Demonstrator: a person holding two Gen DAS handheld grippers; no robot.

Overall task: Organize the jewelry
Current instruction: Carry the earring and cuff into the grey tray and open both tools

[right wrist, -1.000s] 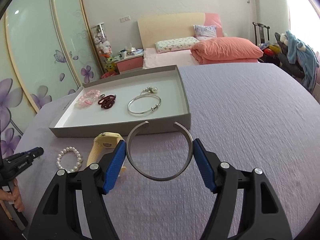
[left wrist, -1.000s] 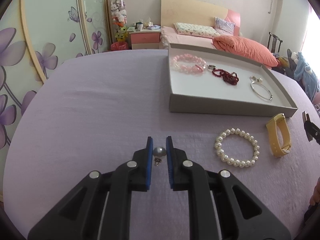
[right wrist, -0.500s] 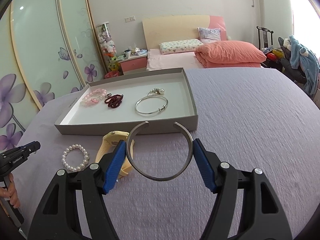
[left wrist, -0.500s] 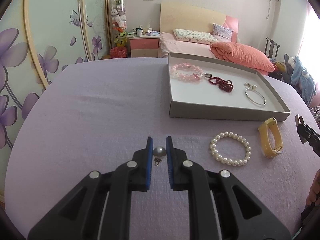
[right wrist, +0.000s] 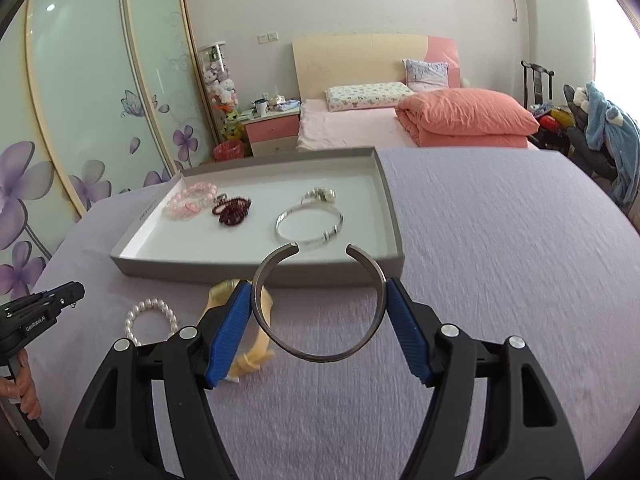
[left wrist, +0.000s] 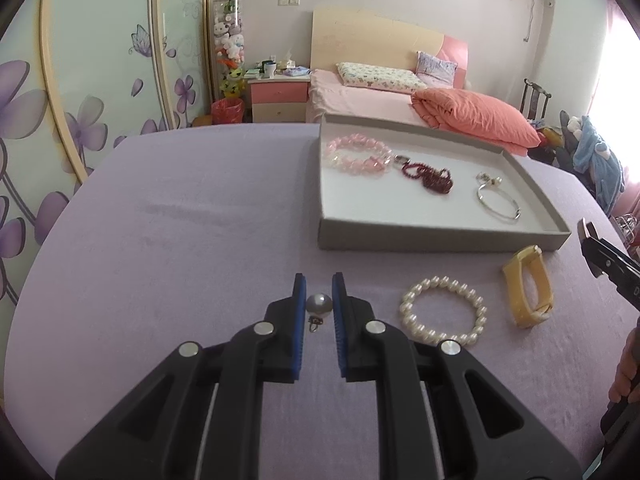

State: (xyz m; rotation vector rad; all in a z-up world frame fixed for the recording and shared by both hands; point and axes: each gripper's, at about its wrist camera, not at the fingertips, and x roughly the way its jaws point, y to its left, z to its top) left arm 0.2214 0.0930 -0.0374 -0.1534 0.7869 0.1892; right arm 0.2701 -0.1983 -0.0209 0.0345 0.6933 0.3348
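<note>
A: The room was a bedroom, with flowered wardrobe doors at the left and a pink bed behind a lilac-covered table point(left wrist: 192, 208). What was the left gripper point(left wrist: 319, 304) doing?

B: Its jaws were pinching a pearl earring point(left wrist: 319, 303), its small hook dangling below, above the cloth and well short of the tray point(left wrist: 436, 236).

A: And further right?

B: A pearl bracelet point(left wrist: 443, 316) and a yellow watch point(left wrist: 529, 286) lay on the cloth just before the tray, which held a pink bead bracelet point(left wrist: 358, 155), a dark red bead strand point(left wrist: 428, 172) and a silver bangle point(left wrist: 498, 200). The right gripper point(right wrist: 319, 304) had its jaws spread wide yet clamped on an open metal cuff bangle point(right wrist: 320, 300), close to the tray's near wall.

A: So the step?

B: Carrying, I'd judge. Next, each piece wanted lifting over the wall to a bare patch before release.
</note>
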